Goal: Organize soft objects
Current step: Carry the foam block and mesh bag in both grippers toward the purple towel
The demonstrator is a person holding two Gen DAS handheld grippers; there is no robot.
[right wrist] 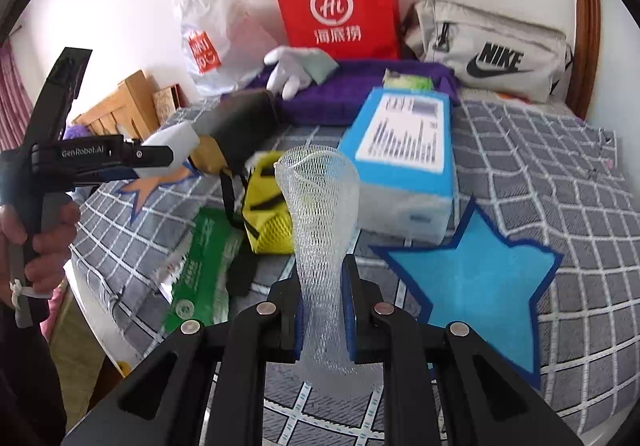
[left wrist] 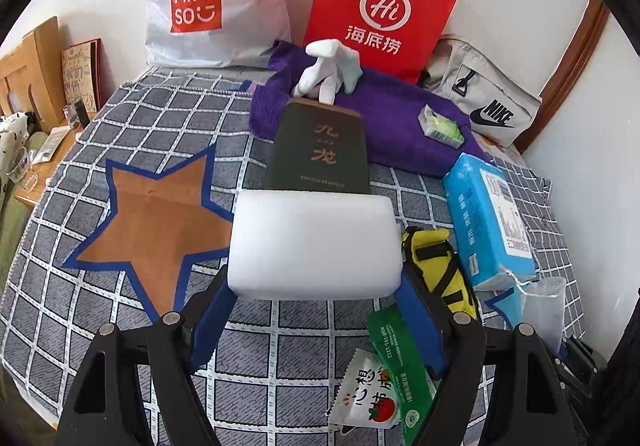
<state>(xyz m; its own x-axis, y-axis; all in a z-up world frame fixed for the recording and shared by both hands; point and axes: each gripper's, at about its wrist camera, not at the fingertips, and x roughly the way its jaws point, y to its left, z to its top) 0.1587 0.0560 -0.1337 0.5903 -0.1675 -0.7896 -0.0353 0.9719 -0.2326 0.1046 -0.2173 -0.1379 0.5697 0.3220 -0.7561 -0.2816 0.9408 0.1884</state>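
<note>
My left gripper (left wrist: pixel 316 286) is shut on a white foam block (left wrist: pixel 314 244) and holds it above the checked cloth, just right of the brown star patch (left wrist: pixel 156 222). The block and left gripper also show in the right wrist view (right wrist: pixel 176 150). My right gripper (right wrist: pixel 324 310) is shut on a white foam net sleeve (right wrist: pixel 320 202), held upright above the cloth, left of the blue star patch (right wrist: pixel 476 286). A white glove (left wrist: pixel 332 70) lies on a purple towel (left wrist: pixel 392 118) at the back.
A dark green book (left wrist: pixel 320 150), blue tissue pack (left wrist: pixel 492 218), yellow pouch (left wrist: pixel 436 262), green packet (left wrist: pixel 400 358) and tomato snack packet (left wrist: pixel 368 394) lie on the cloth. Red bag (left wrist: pixel 380 2), Miniso bag (left wrist: pixel 208 6) and Nike bag (left wrist: pixel 484 106) stand at the wall.
</note>
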